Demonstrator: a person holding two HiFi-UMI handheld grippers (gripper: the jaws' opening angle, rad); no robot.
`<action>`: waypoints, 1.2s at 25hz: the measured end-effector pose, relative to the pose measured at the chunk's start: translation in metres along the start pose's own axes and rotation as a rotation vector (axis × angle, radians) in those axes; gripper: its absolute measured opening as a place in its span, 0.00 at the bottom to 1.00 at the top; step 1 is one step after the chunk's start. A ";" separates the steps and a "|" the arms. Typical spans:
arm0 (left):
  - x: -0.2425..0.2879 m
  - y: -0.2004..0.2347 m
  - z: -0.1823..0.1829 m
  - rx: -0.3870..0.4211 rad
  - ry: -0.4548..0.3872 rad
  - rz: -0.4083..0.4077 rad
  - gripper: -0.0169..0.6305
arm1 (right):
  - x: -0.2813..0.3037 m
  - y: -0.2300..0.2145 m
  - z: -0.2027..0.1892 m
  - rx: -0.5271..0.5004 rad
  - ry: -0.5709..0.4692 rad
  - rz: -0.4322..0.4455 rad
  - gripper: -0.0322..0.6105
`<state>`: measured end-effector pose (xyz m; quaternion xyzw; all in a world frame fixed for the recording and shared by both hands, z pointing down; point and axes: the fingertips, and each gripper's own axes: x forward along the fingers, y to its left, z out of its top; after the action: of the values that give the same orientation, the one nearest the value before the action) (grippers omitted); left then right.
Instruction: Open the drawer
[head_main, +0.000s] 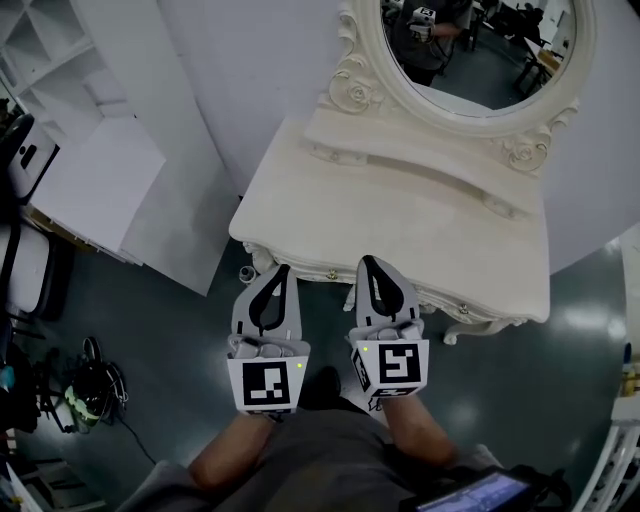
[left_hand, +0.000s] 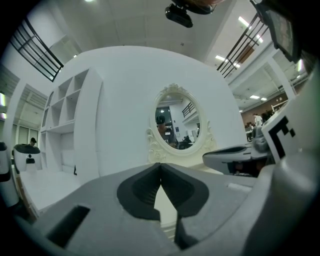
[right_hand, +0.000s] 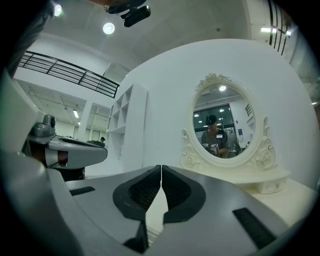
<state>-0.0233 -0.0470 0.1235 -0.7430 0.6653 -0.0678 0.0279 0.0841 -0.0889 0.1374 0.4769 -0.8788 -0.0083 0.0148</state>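
Jaws of the left gripper (head_main: 279, 270) and right gripper (head_main: 368, 262) are pressed together, holding nothing. Head view alone shows the drawer (head_main: 440, 300), closed under the dressing table (head_main: 400, 200) edge by their tips. Left gripper view adds white shelves (left_hand: 62, 115) beside the mirror (left_hand: 176, 127); right gripper view shows a person (right_hand: 215, 135) reflected there

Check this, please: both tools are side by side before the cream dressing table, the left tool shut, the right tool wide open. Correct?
Not quite. The right tool is shut too: the right gripper view shows its jaws together, nothing between them. The rest holds: both tools are before the cream dressing table, and the left tool is shut.
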 end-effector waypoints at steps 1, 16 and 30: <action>0.003 0.004 0.003 -0.002 -0.008 0.002 0.05 | 0.004 0.001 0.004 -0.008 -0.007 -0.002 0.07; 0.051 0.055 -0.043 -0.071 0.059 -0.150 0.05 | 0.058 0.023 -0.039 -0.022 0.113 -0.120 0.07; 0.051 0.053 -0.182 -0.132 0.263 -0.224 0.05 | 0.039 0.047 -0.216 0.052 0.413 -0.188 0.07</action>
<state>-0.0956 -0.0948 0.3000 -0.7972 0.5794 -0.1233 -0.1162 0.0304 -0.0959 0.3549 0.5486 -0.8087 0.1108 0.1811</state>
